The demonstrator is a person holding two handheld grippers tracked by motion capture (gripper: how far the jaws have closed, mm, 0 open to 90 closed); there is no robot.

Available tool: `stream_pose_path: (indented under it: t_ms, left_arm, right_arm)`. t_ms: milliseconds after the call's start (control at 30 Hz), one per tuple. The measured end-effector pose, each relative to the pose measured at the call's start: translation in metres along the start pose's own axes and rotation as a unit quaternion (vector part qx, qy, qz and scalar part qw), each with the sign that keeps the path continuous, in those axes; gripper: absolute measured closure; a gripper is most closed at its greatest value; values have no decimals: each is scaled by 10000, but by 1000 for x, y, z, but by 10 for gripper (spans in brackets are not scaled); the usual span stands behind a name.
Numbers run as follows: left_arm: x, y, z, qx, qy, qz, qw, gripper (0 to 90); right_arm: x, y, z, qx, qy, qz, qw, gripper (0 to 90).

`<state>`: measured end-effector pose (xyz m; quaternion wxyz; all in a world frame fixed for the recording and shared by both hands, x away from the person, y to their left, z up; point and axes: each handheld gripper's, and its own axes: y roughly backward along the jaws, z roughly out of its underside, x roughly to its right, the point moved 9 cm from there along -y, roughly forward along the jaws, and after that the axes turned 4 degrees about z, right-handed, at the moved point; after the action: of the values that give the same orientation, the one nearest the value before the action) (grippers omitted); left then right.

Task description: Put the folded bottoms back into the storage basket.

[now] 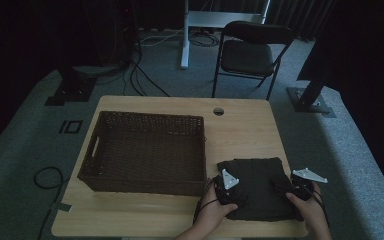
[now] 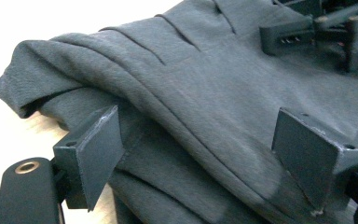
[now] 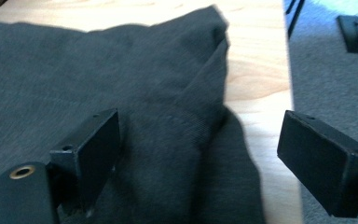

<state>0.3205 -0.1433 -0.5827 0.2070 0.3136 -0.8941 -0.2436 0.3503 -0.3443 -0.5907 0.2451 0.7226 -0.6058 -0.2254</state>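
high view: both claws, left claw (image 1: 228,186) and right claw (image 1: 300,186), gape wide and empty astride the folded cloth (image 1: 258,187), likely to lift it toward the basket (image 1: 145,150) beside the left claw.

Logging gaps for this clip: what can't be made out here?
- Basket inside: high view too dark to tell any contents.
- Garment type: folded, high view dim; the left gripper and right gripper views crop it.
- Garment's near edge: high view, covered by hands.

Wicker basket (image 1: 145,150) walls off left; bare table (image 1: 240,135) beyond folded cloth (image 1: 260,185).
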Motion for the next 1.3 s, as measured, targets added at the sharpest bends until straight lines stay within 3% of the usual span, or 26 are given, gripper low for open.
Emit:
stream_pose_path:
  t_ms: [200,400,433,700,767,833,933,1067,1133,1200,1300]
  left_arm:
    - [-7,-7,9,-209,139,-31,9997,134]
    - [-9,-15,16,-356,291,28,9989,73]
    - [-9,-17,17,-379,424,56,9984,58]
    - [-6,-24,14,-418,316,157,9985,27]
    - [-5,-26,13,-422,291,182,9985,29]
    - [-3,-28,12,-415,235,191,9987,63]
    - [-2,-30,9,-304,357,323,9984,256]
    - [-1,-33,6,-299,448,539,9971,448]
    - [-1,-34,4,-373,358,588,9969,505]
    - [0,-33,2,-454,156,593,9971,551]
    - [0,-30,-4,-546,18,594,9967,628]
  right_arm:
    - [-8,-5,4,-203,64,-240,9995,126]
    - [-9,-9,8,-346,-144,-373,9986,118]
    - [-9,-10,9,-355,-172,-394,9984,119]
    - [-11,-13,12,-391,-363,-616,9967,153]
    - [-12,-13,12,-390,-378,-680,9962,225]
    - [-14,-11,11,-467,-475,-747,9950,272]
    - [-14,-11,10,-544,-422,-771,9946,326]
    - [-18,-10,10,-525,-492,-1041,9920,498]
    - [-21,-9,10,-491,-652,-1086,9907,585]
    - [-22,-6,10,-481,-696,-1026,9911,618]
    - [-23,-2,8,-503,-766,-980,9910,643]
